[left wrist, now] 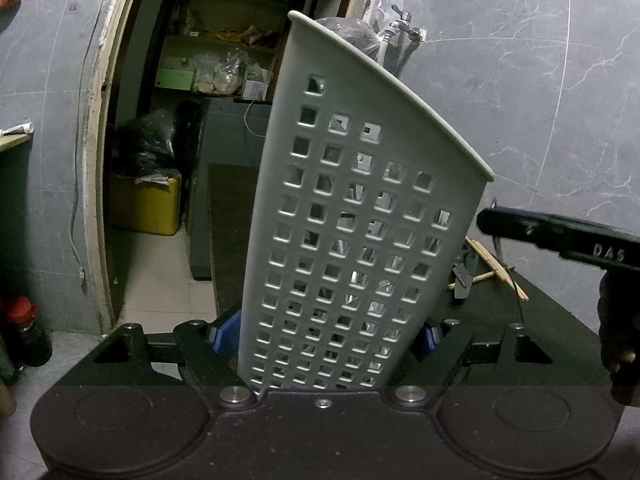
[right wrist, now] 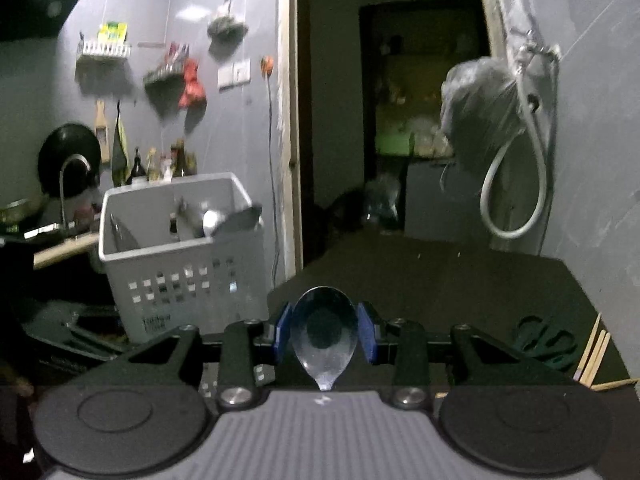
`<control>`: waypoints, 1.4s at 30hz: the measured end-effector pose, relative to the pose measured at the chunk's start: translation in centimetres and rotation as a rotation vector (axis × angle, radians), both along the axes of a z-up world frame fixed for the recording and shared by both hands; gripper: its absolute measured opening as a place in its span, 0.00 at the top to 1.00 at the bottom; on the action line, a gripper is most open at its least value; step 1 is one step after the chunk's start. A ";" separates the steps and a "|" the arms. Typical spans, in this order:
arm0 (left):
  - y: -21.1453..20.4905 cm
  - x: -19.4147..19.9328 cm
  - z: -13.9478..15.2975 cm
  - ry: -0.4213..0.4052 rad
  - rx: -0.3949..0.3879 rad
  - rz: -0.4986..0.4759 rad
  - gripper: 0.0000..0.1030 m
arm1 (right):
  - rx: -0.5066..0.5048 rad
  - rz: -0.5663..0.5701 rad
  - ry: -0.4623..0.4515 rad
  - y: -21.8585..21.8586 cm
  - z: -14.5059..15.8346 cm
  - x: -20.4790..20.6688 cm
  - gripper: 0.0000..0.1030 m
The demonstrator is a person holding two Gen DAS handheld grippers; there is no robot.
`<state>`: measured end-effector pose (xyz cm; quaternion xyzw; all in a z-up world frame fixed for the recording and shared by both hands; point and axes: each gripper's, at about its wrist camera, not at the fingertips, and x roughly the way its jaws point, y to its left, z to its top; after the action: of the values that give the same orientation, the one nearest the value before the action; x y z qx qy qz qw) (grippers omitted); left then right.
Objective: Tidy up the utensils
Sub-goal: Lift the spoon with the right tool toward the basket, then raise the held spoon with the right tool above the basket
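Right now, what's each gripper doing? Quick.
Left gripper: shut on the grey utensil basket, gripping its perforated wall.
Right gripper: shut on a metal spoon, bowl between the blue pads.

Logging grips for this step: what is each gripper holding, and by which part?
Left gripper: perforated white plastic utensil basket, clamped across its lower body. Right gripper: shiny metal spoon, pinched across the bowl's sides.
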<state>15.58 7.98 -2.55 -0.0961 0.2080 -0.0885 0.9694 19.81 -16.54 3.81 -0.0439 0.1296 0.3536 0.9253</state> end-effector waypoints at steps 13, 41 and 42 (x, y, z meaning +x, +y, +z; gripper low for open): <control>0.0 0.0 0.0 0.001 -0.001 0.000 0.20 | 0.094 -0.015 -0.110 -0.2 2.3 -0.9 0.62; -0.1 -0.1 0.1 0.002 -0.005 -0.001 0.20 | 0.253 0.105 -0.376 5.0 13.1 -4.9 0.61; -0.1 -0.1 0.1 0.002 -0.005 -0.001 0.20 | 0.262 0.118 -0.378 5.4 13.2 -4.9 0.61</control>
<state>15.49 7.87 -2.48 -0.0984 0.2087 -0.0895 0.9689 14.90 -11.19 17.06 0.0037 -0.0960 0.4065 0.9086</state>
